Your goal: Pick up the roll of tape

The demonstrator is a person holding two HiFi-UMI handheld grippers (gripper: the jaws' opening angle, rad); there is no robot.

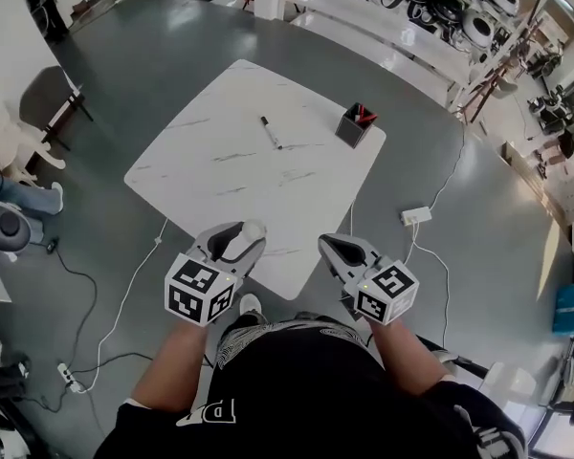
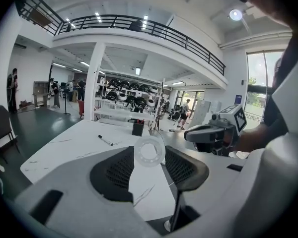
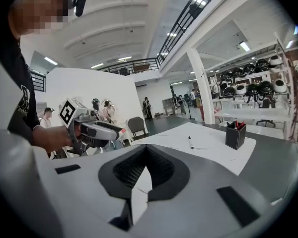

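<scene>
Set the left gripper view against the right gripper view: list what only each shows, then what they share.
Left gripper view only: the roll of tape, clamped in the left gripper's jaws, and the right gripper seen from outside. Right gripper view only: the right gripper's own jaws, together with nothing between them. Both: the white table, the marker and the black pen holder.

The tape (image 2: 137,151) is a small ring, clear and whitish. It stands on its edge, with the hole facing the left gripper view. The left gripper (image 2: 149,157) clamps it between the jaw tips, above the near edge of the table (image 1: 220,161).
</scene>
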